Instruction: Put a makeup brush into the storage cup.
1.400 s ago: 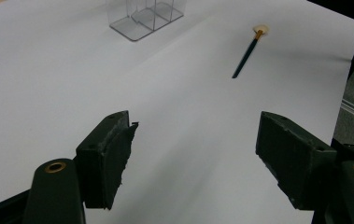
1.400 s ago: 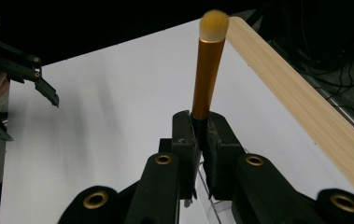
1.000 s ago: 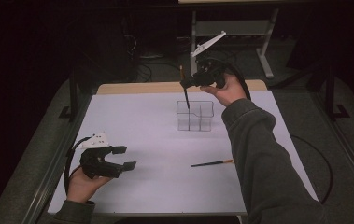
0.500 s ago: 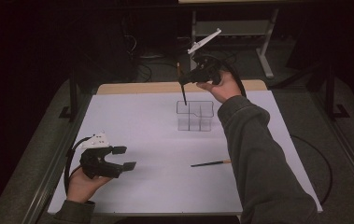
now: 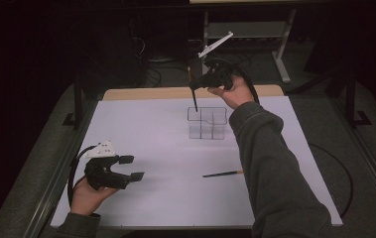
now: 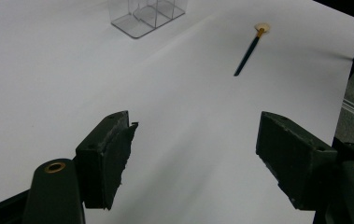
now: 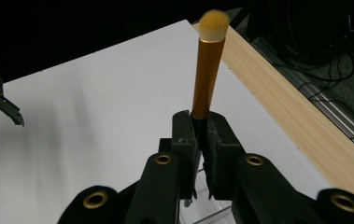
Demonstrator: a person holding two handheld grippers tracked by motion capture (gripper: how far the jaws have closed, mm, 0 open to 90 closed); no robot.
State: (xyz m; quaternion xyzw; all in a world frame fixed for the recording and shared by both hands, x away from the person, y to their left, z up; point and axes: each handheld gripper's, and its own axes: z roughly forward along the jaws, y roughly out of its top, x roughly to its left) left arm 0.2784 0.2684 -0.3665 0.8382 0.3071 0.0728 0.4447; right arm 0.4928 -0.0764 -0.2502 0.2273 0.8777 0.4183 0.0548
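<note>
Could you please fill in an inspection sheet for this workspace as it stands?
Surface: white table top, wooden strip along its far edge.
Job's things: clear organizer standing mid-table; makeup brush held upright above it; second brush lying flat on the table.
Clutter: nothing seen.
Grippers: right gripper shut on the makeup brush; left gripper open, empty, low over the table.
Cables: black cable looping from the left gripper.
Surroundings: dark floor, metal frame legs beyond.

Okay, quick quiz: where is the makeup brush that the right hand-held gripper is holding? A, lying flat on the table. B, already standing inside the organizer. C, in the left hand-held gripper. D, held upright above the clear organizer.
D: the right hand-held gripper clamps the makeup brush upright, its handle tip above the clear organizer.
</note>
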